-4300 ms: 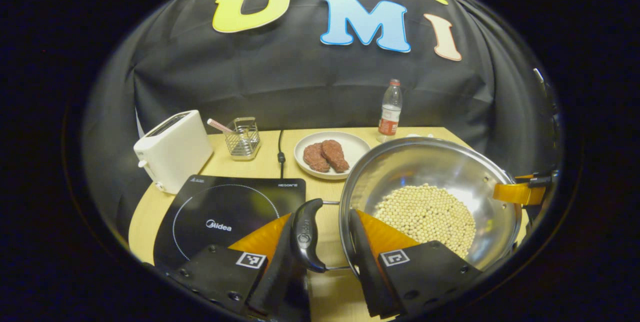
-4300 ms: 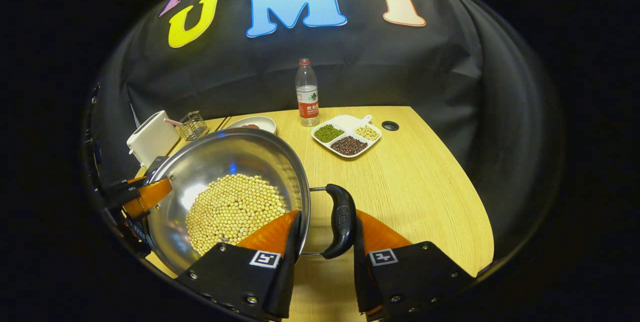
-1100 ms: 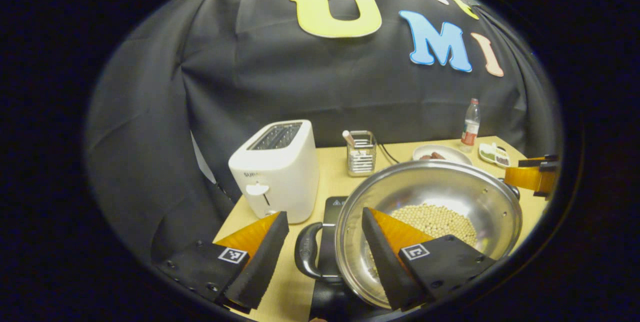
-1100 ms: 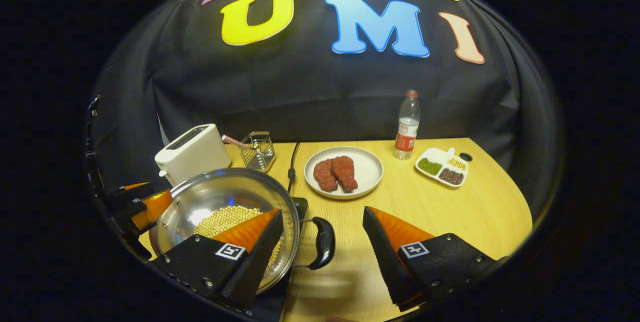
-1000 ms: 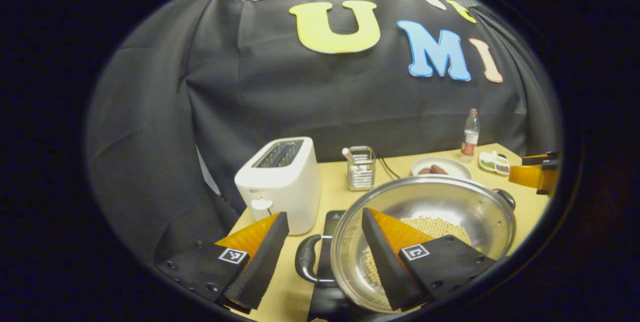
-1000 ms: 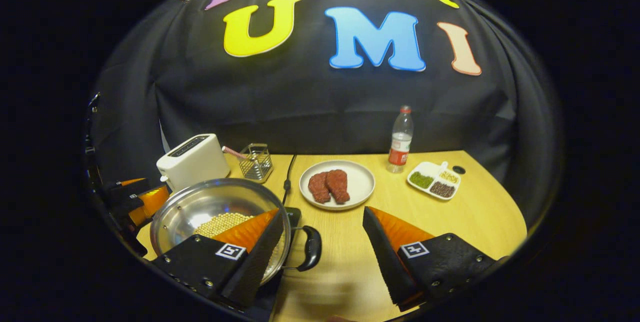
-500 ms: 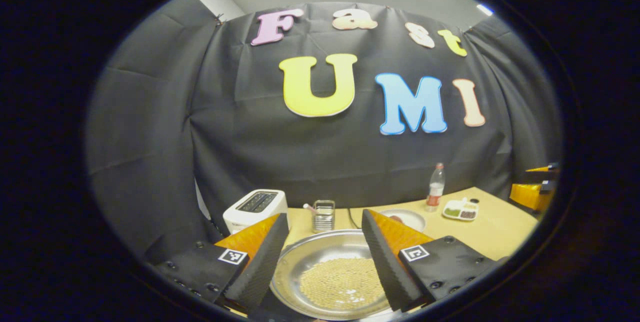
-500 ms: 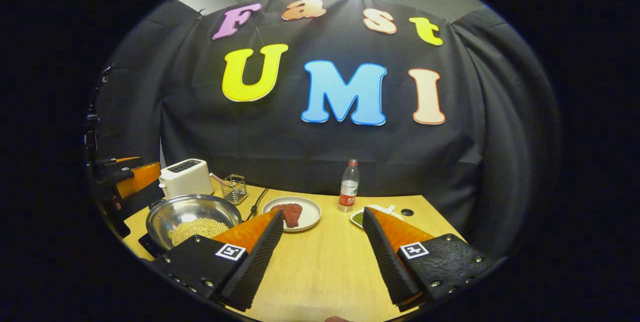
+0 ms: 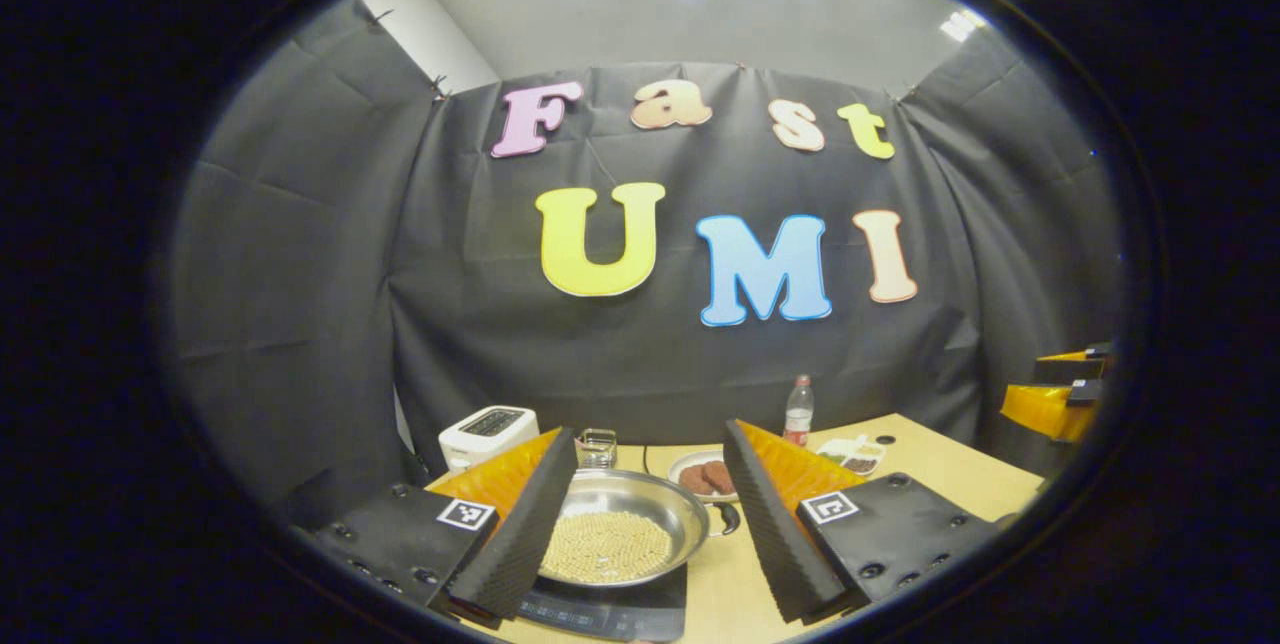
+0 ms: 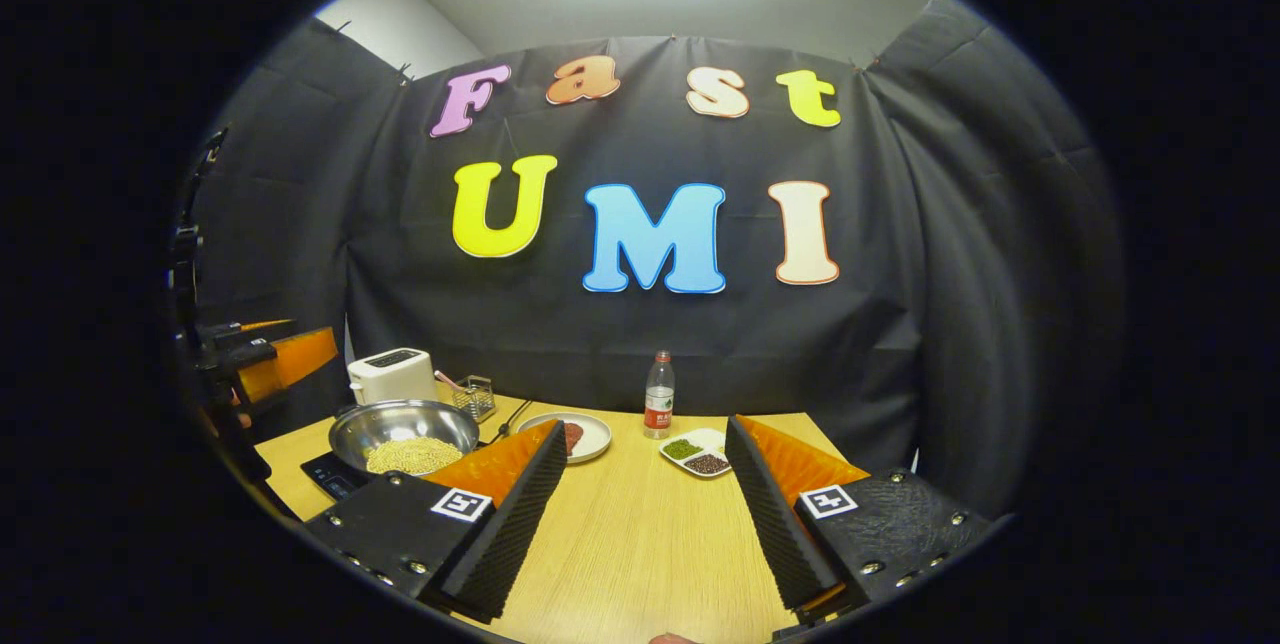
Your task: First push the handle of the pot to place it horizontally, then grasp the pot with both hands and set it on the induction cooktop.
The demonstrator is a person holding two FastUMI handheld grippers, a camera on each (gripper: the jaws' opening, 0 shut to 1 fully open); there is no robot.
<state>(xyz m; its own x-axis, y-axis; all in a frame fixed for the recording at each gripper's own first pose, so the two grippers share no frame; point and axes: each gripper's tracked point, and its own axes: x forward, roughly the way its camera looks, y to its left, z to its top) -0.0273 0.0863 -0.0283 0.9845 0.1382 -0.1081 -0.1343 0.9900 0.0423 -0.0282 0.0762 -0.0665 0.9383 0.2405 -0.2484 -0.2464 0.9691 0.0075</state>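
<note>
The steel pot [image 9: 640, 492] holds soybeans [image 9: 605, 546] and stands on the black induction cooktop [image 9: 612, 605]. One black side handle [image 9: 732, 519] points right. My left gripper [image 9: 650, 431] is open, raised and well back from the pot, nothing between its fingers. In the right gripper view the pot [image 10: 400, 419] sits on the cooktop [image 10: 325, 472] at the table's left end. My right gripper [image 10: 645, 426] is open over the table's near middle, holding nothing. The left gripper [image 10: 275, 359] hangs at the far left; the right gripper [image 9: 1055, 394] shows at the far right edge.
Behind the pot stand a white toaster [image 10: 392, 374] and a wire basket [image 10: 478, 394]. A plate with meat [image 10: 592, 437], a water bottle [image 10: 658, 394] and a divided dish of beans [image 10: 697, 452] sit mid-table. Bare wooden table [image 10: 640, 534] lies in front.
Both grippers let go of the pot's handles, opened, and drew up and back. The pot moved left from the table onto the cooktop and now stands there alone.
</note>
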